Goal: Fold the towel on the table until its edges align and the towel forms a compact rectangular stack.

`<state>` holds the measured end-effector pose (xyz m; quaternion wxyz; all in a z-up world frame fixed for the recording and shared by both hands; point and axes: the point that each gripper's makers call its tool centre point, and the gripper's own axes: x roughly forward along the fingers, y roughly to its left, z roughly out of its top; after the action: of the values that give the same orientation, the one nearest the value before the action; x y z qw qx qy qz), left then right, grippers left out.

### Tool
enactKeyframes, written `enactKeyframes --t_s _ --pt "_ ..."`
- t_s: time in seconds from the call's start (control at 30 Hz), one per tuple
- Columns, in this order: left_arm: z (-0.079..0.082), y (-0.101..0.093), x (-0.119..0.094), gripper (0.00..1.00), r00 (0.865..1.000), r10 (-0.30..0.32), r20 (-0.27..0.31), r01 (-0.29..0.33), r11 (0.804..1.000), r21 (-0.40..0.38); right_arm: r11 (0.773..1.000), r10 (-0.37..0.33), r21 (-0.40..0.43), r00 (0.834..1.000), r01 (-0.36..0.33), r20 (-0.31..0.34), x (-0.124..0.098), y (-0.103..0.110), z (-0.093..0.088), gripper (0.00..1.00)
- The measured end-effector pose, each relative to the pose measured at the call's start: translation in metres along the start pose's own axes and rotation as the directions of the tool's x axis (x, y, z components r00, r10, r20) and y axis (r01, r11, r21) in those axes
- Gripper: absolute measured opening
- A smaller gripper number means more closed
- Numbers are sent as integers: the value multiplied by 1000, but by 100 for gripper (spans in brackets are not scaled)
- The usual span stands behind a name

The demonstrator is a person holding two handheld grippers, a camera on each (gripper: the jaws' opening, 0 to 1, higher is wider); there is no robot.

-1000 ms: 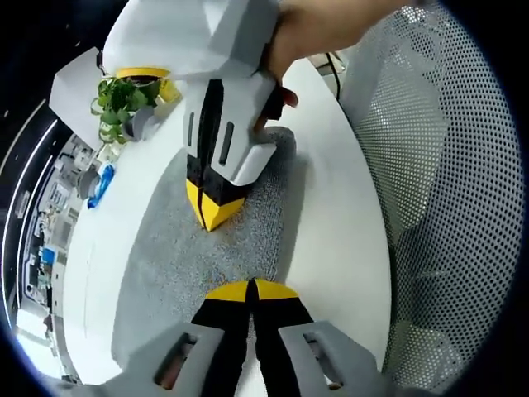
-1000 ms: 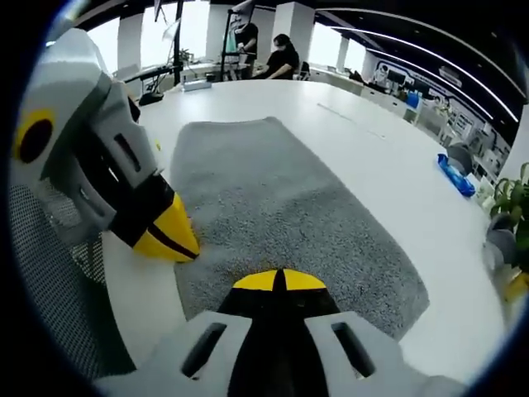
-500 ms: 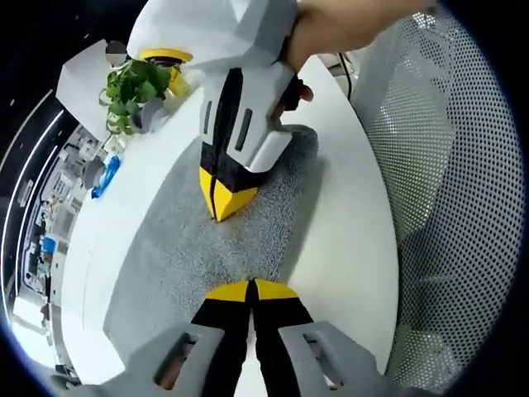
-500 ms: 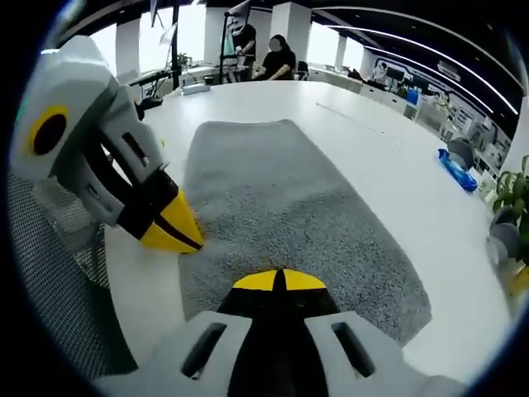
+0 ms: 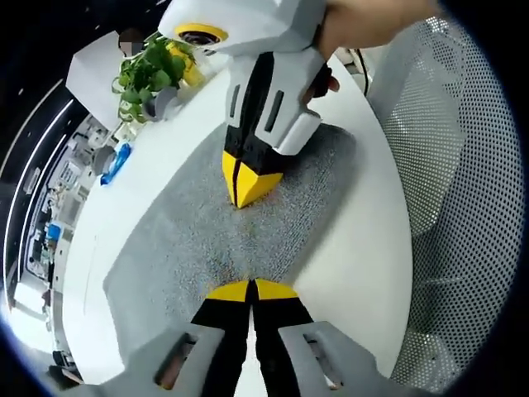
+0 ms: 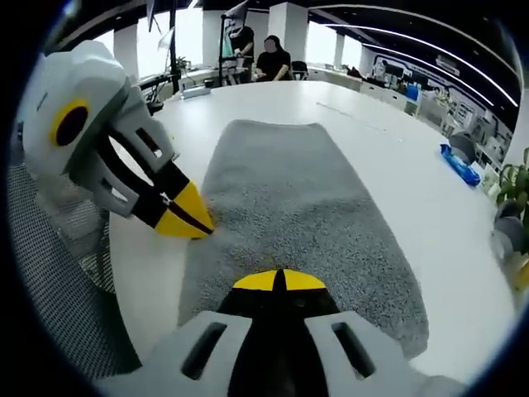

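Observation:
A grey towel [image 5: 198, 240] lies flat on the round white table [image 5: 99, 240], near its edge. My left gripper [image 5: 252, 289] is shut, and its yellow tips rest over the towel's near edge. My right gripper [image 5: 246, 187], held by a hand [image 5: 364, 18], comes in from above, shut, with its tip down on the towel. In the right gripper view the towel [image 6: 289, 190] stretches away from my right gripper [image 6: 279, 281]. There the left gripper [image 6: 188, 220] touches the towel's left edge. No cloth shows between either pair of jaws.
A mesh chair back [image 5: 450, 174] stands close by the table edge; the same chair back [image 6: 50, 281] appears beside the left gripper. A potted plant [image 5: 149, 73] and a blue object [image 5: 116, 162] sit farther across the table. People [image 6: 269, 56] are at the far side.
Both cameras have shifted. In the left gripper view the right gripper's tip now sits farther away and to the right on the towel. The two tips stay shut on the cloth.

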<state>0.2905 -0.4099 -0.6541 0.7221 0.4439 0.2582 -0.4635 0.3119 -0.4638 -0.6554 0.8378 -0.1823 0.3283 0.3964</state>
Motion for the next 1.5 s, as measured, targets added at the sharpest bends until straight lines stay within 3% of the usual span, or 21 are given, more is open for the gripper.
enactKeyframes --t_s 0.17,0.27,0.33,0.43,0.5,0.57,0.67,0.73,0.83,0.9,0.97,1.1,1.13,1.23,1.3,1.4,1.5 --pt "-3 2 -1 1 1000 4 9 -4 999 -37 995 34 96 999 -35 18 0 1 -1 0" --pt "-1 2 -1 1 998 7 70 1 994 -108 992 36 117 999 -39 21 0 2 0 0" --pt "-3 2 -2 1 996 5 90 9 987 -158 993 38 113 999 -40 20 0 3 0 0" --pt "1 4 -2 1 997 -5 73 26 957 -290 993 40 108 999 -42 20 0 3 0 0" --pt "5 5 -5 3 997 1 80 21 962 -273 993 38 108 999 -40 23 0 3 0 0" --pt "17 3 -5 7 991 -3 132 36 967 -251 992 39 116 999 -42 25 -1 3 0 0" --pt "38 -13 -6 8 973 -69 221 126 959 -253 990 39 133 999 -43 32 -1 3 1 0" --pt "48 -26 -5 8 960 -118 255 171 966 -195 988 45 146 998 -50 33 -2 2 3 0" --pt "45 -35 0 8 969 -131 209 163 976 -143 984 15 178 996 -31 91 -7 -4 17 0" --pt "43 -32 1 7 971 -118 206 142 984 -104 984 -74 171 988 50 136 -14 -21 26 0" --pt "42 -32 1 7 971 -123 207 152 980 -132 980 -126 168 988 110 92 -17 -33 15 0" --pt "39 -30 2 7 967 -128 219 176 960 -216 980 -140 134 989 146 -53 -13 -41 -23 0" --pt "39 -30 2 6 968 -128 215 173 963 -205 981 -130 144 991 127 14 -12 -39 -13 0" --pt "36 -29 2 5 974 -118 192 148 977 -152 985 -142 100 990 143 -11 -13 -37 -13 0" --pt "37 -29 2 5 974 -121 194 154 974 -168 983 -145 110 989 146 -15 -12 -37 -14 0" --pt "32 -25 3 4 970 -124 207 180 944 -276 980 -144 138 989 144 -13 -13 -37 -15 0" --pt "26 -21 2 4 977 -111 183 158 951 -267 978 -132 159 991 132 -12 -13 -34 -15 0"
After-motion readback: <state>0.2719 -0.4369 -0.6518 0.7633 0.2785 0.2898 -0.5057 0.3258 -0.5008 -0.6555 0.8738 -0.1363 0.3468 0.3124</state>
